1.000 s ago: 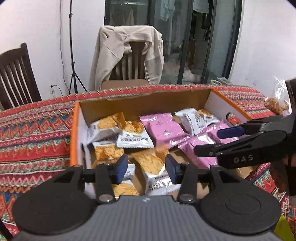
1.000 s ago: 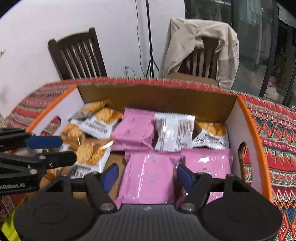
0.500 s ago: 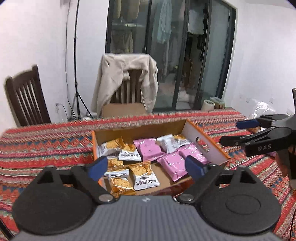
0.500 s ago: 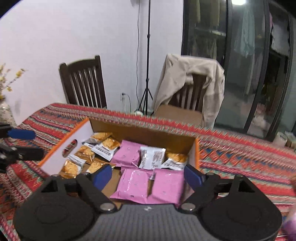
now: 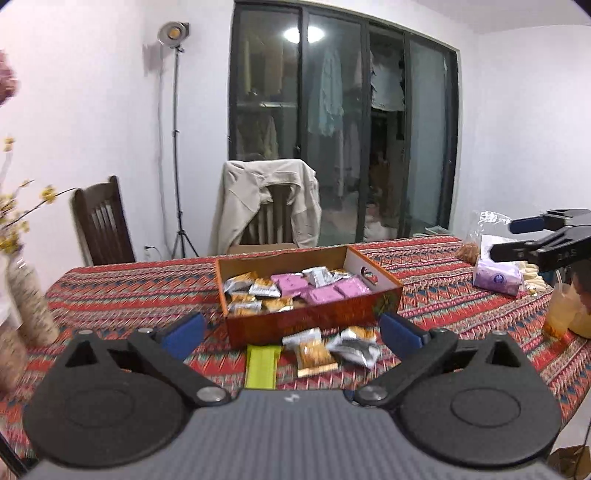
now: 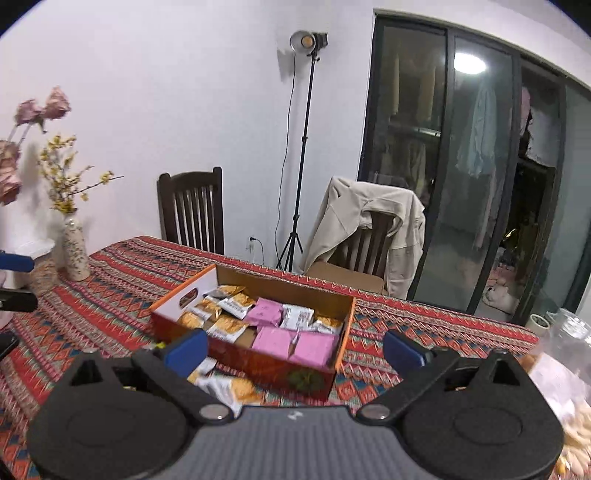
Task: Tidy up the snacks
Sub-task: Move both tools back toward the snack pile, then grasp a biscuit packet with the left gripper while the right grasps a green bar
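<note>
Left gripper is hanging well back from the table now, jaws spread wide and gripping nothing; a second ago it was nearly shut right over the cardboard box, so it has pulled away and opened. From this view the box is sitting mid-table on the striped tablecloth, orange-and-white snack packets on its left side, pink packets on its right. Loose packets and a green bar are lying just in front of the box. Right gripper is showing at the far right edge, above a tissue pack. Behind, a jacket-draped chair and a light stand are standing by dark glass doors.

Switching to the right wrist view: the right gripper is also backed off and wide open, holding nothing, where earlier it hovered over the pink packets. The box is lying between its fingertips, tablecloth all around, a flower vase at left, a wooden chair beyond.
</note>
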`<state>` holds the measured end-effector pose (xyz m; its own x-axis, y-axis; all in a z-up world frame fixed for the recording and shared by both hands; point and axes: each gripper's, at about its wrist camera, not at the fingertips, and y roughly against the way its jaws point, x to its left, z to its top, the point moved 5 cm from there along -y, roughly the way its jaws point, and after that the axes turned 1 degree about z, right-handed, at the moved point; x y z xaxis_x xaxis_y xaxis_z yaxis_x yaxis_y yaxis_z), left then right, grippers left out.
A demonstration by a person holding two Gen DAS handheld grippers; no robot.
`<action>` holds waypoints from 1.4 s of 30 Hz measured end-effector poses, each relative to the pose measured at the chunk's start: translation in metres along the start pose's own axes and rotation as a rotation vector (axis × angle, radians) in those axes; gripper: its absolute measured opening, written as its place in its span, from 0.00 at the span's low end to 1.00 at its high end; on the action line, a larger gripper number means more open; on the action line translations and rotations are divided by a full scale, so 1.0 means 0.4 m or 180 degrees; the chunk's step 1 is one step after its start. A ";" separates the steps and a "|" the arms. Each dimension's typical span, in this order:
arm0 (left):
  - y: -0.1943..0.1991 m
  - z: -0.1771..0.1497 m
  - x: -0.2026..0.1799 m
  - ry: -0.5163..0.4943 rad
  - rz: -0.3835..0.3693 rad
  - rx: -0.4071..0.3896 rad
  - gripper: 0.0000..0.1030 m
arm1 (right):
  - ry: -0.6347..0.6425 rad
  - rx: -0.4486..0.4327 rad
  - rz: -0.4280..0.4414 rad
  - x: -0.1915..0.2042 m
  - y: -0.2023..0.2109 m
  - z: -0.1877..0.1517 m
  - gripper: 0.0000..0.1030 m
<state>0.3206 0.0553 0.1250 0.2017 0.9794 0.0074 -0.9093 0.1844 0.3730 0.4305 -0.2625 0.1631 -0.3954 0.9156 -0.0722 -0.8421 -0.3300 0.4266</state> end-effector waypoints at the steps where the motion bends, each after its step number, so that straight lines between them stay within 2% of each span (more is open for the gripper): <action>1: 0.021 -0.026 -0.007 0.0036 0.0047 -0.0007 1.00 | 0.0018 -0.0014 0.0009 0.010 0.025 -0.020 1.00; 7: 0.082 -0.174 -0.050 0.0210 0.0174 0.0165 1.00 | 0.0147 -0.0093 0.0144 0.092 0.137 -0.182 1.00; 12: 0.077 -0.292 -0.074 0.0308 0.0237 0.0522 1.00 | -0.0216 0.0111 0.0121 0.125 0.140 -0.335 1.00; 15: 0.066 -0.322 -0.067 0.0352 0.0315 0.0666 1.00 | -0.0404 0.0292 0.0138 0.135 0.127 -0.424 1.00; 18: 0.064 -0.316 -0.061 0.0378 0.0345 0.0662 1.00 | -0.0487 0.0434 0.0107 0.135 0.122 -0.480 1.00; 26: 0.022 -0.311 -0.073 0.0276 0.0295 0.0698 1.00 | -0.0566 0.0381 0.0099 0.125 0.107 -0.476 1.00; 33: -0.076 -0.302 -0.045 0.0340 0.0326 0.0805 1.00 | -0.0516 0.0601 0.0142 0.149 0.014 -0.479 1.00; 36: -0.131 -0.275 -0.038 0.0364 0.0236 0.0758 1.00 | -0.0522 0.0624 0.0199 0.161 -0.039 -0.472 0.98; 38: -0.175 -0.256 -0.037 0.0316 0.0154 0.0733 1.00 | -0.0533 0.0628 0.0222 0.166 -0.071 -0.464 0.89; 40: -0.223 -0.244 -0.035 0.0258 0.0185 0.0748 1.00 | -0.0536 0.0648 0.0232 0.171 -0.112 -0.459 0.85; 42: -0.266 -0.235 -0.030 0.0282 0.0197 0.0757 1.00 | -0.0505 0.0732 0.0221 0.177 -0.155 -0.458 0.76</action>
<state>0.3808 0.0317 -0.0021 0.1061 0.9935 -0.0404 -0.8057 0.1097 0.5821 0.3876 -0.2191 -0.0336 -0.3716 0.9232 0.0984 -0.7025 -0.3489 0.6203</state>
